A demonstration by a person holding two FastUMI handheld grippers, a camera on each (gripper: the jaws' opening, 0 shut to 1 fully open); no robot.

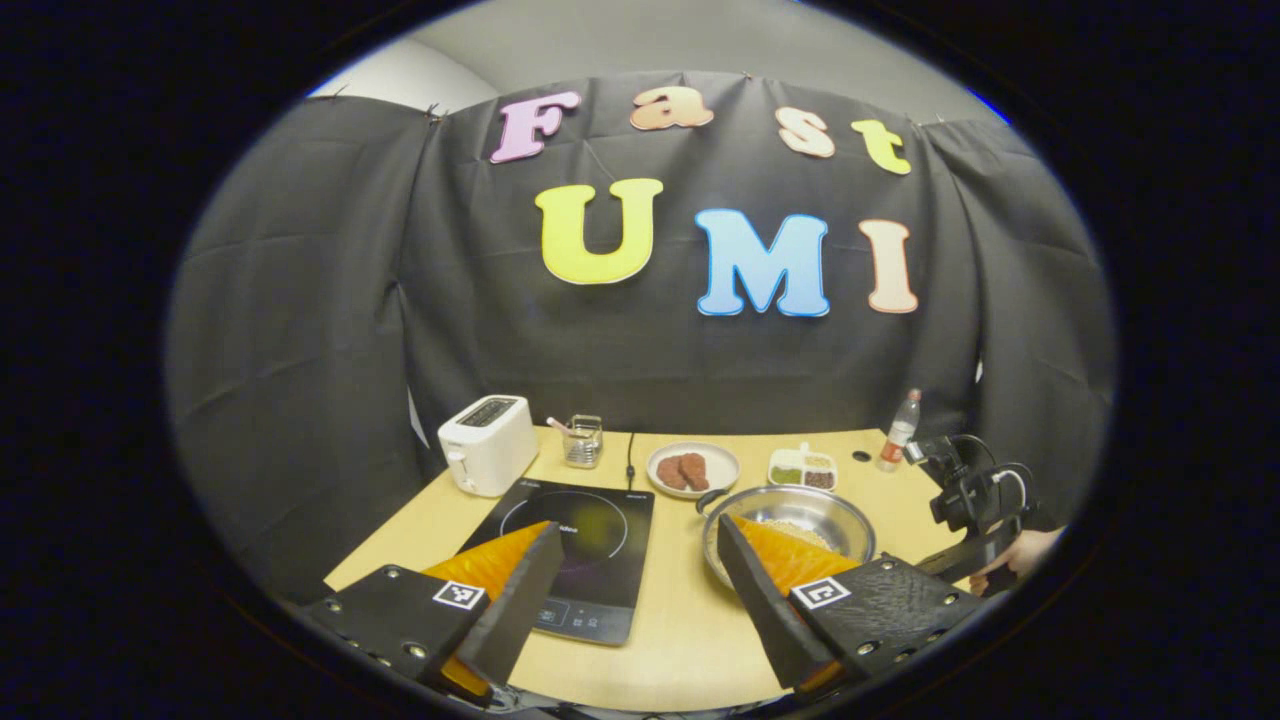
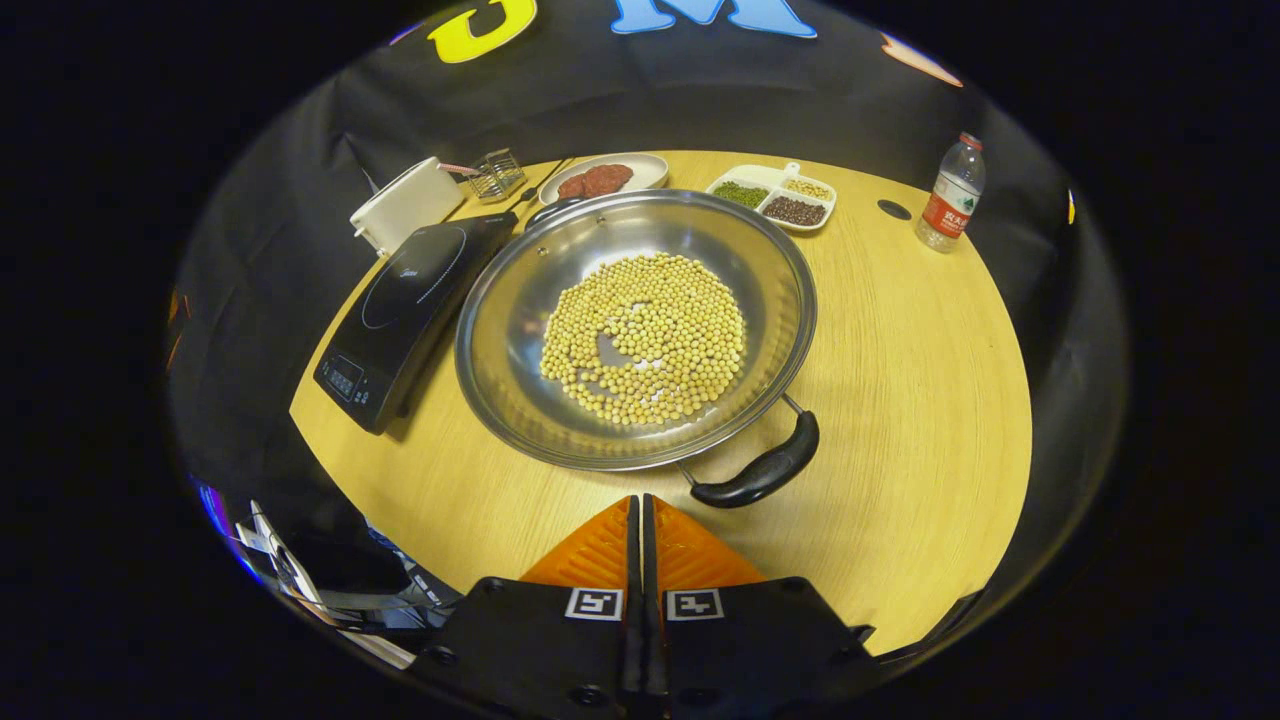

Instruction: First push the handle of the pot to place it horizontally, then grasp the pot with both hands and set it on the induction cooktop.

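The steel pot (image 2: pixel 636 325), its bottom covered with pale beans (image 2: pixel 645 338), sits on the wooden table (image 2: pixel 900 400) just to the right of the black induction cooktop (image 2: pixel 400 310), with 1 black handle (image 2: pixel 760 472) angled toward the near edge and the other at the far rim. The right gripper (image 2: pixel 641 520) hovers just short of that near handle with its 2 fingers pressed together on nothing, while the left gripper (image 1: pixel 632 560) hangs with its jaws spread wide, 1 finger before the cooktop and 1 before the pot. Behind stand a white toaster (image 1: pixel 488 443), a plate of meat (image 1: pixel 692 468), a divided dish (image 1: pixel 802 468) and a water bottle (image 2: pixel 950 195)

The table (image 2: pixel 900 420) is carrying a pot (image 2: pixel 636 330), cooktop (image 2: pixel 405 305), toaster (image 2: pixel 405 205), plate (image 2: pixel 605 172), tray (image 2: pixel 772 195), bottle (image 2: pixel 950 195) and basket (image 2: pixel 497 174).
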